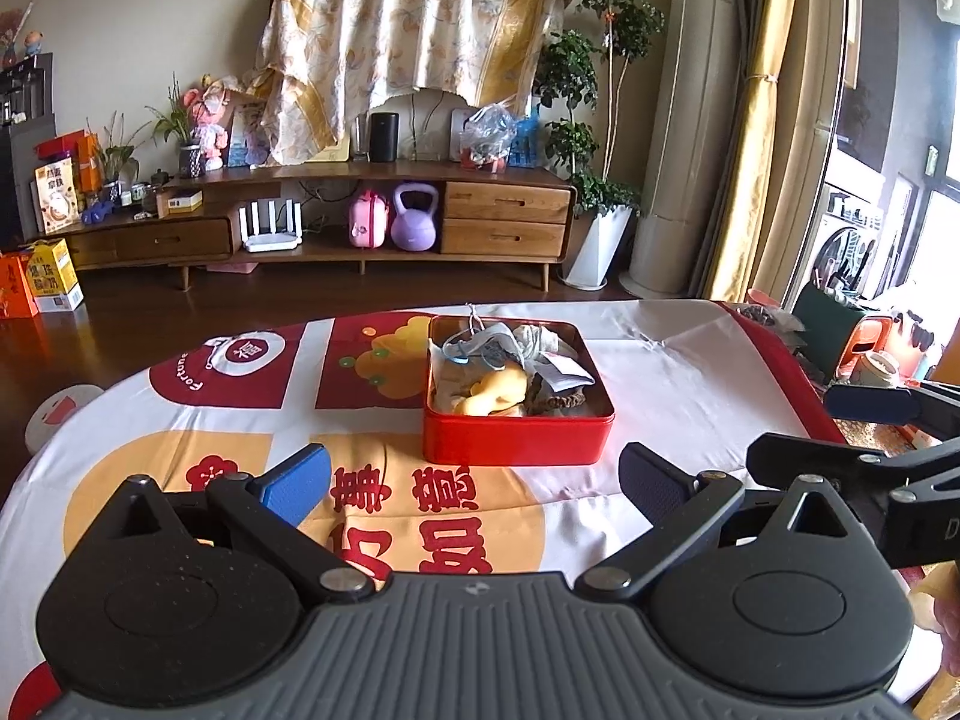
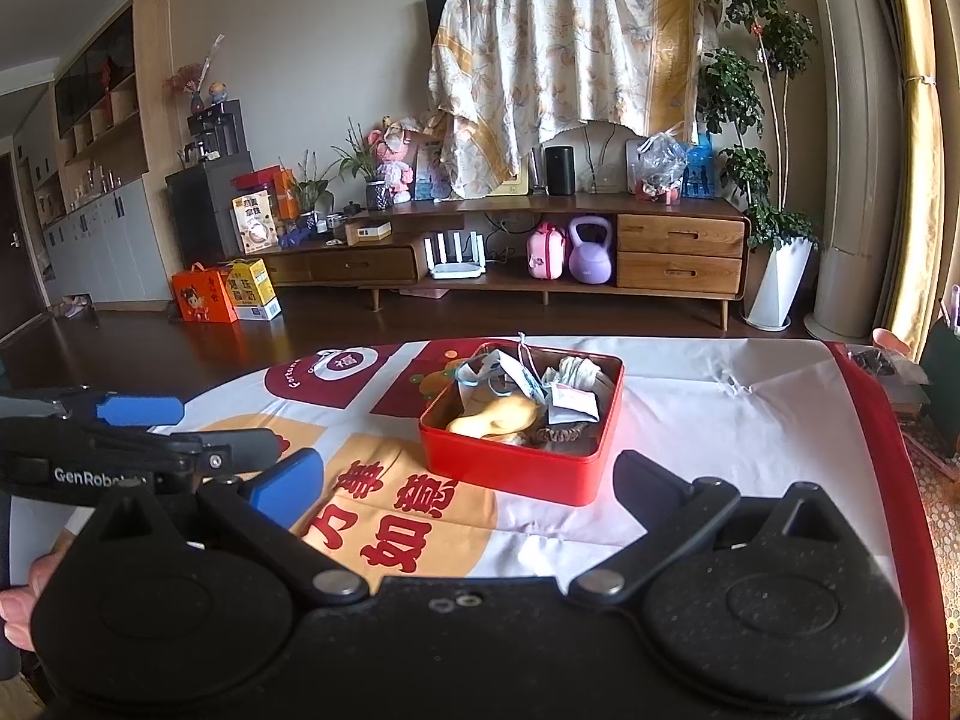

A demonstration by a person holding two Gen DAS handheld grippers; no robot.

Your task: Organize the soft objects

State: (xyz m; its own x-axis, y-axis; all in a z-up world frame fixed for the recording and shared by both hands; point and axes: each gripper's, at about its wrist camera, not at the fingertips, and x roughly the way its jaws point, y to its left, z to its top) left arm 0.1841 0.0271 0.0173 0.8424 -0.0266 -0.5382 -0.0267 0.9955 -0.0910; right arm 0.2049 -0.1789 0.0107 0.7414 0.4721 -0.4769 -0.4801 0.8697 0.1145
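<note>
Both claws wide, empty, low in frame.
Left gripper [image 1: 474, 480] and right gripper [image 2: 468, 480] hovered before red tin [image 1: 516, 435], mid-frame, full of soft items [image 1: 495, 393].

Living room with a long wooden media console against a pale wall

A floral cream-and-yellow cloth [image 2: 576, 54] hangs over a dark screen above the low wooden console [image 2: 540, 246], which holds a lilac kettlebell [image 2: 590, 251] and white router [image 2: 456, 255]. Dark wood floor [image 2: 180, 348]; leafy potted tree [image 2: 756, 138], gold curtain [image 1: 762, 120], daylit window [image 1: 918, 192] at right.
</note>
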